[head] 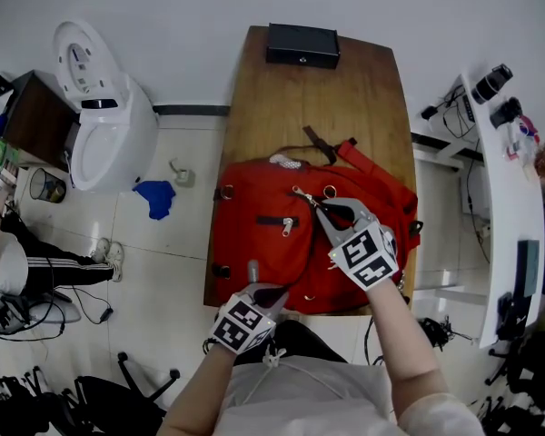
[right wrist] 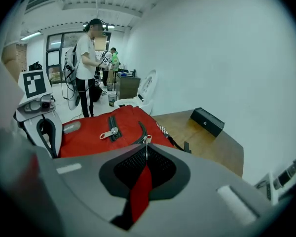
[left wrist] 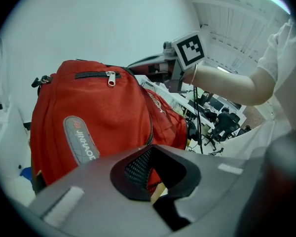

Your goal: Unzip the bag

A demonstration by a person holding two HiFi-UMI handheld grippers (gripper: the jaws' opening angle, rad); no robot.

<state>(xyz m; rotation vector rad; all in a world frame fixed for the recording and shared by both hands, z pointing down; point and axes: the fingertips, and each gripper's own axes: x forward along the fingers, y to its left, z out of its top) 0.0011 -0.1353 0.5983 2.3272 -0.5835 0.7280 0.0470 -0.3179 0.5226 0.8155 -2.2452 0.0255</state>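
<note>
Down at the lower centre of the head view, the left gripper (head: 257, 280) is clenched on the near edge of the red bag (head: 263, 243) — its own view shows red fabric nipped between the pads. The bag lies flat across the near end of the wooden table (head: 345, 89), filling the middle of the frame. Right of centre, the right gripper (head: 318, 209) has its jaws closed on the red pull tab (right wrist: 138, 191) of the main zip, with the metal slider (right wrist: 147, 140) just past the tips. The bag looks soft and limp, probably light, so I judge it will bunch and drag toward the pull unless pinned — the tab is the place to grip, though a thin ribbon could slide out of the pads.
</note>
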